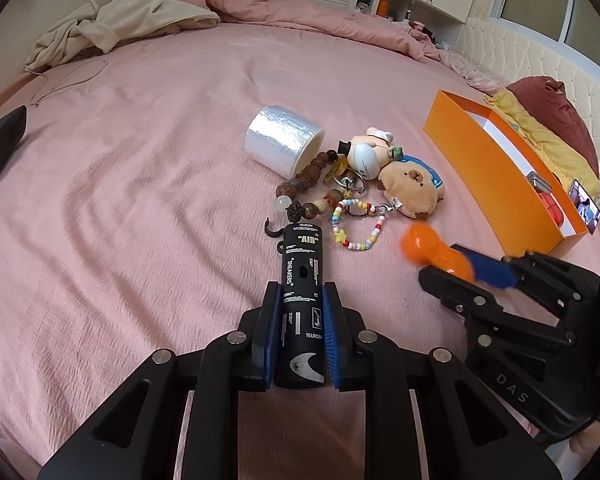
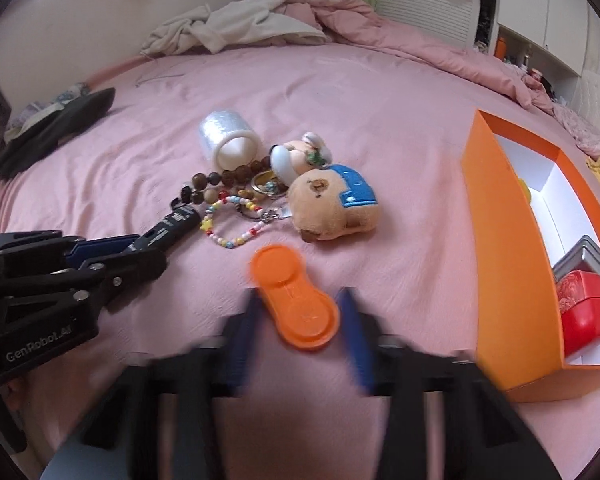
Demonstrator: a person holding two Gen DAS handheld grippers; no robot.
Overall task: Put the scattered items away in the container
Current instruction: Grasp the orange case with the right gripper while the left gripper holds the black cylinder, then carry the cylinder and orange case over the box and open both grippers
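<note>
Bed: pink sheet, trinkets piled mid.
L gripper: clamped on black tube.
R gripper: orange case betw. its fingers; grip unclear, blurred.
Box: orange box just right of R gripper.

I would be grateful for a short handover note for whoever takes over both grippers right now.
Left gripper: shut on the black tube, low over the bed.
Right gripper: fingers either side of the orange case; blurred, grip unclear.
Orange box: to the right, already holding a red tin and a grey tin.
Left: tape roll, wooden beads, coloured bead chain, bear plush, figurine.
</note>
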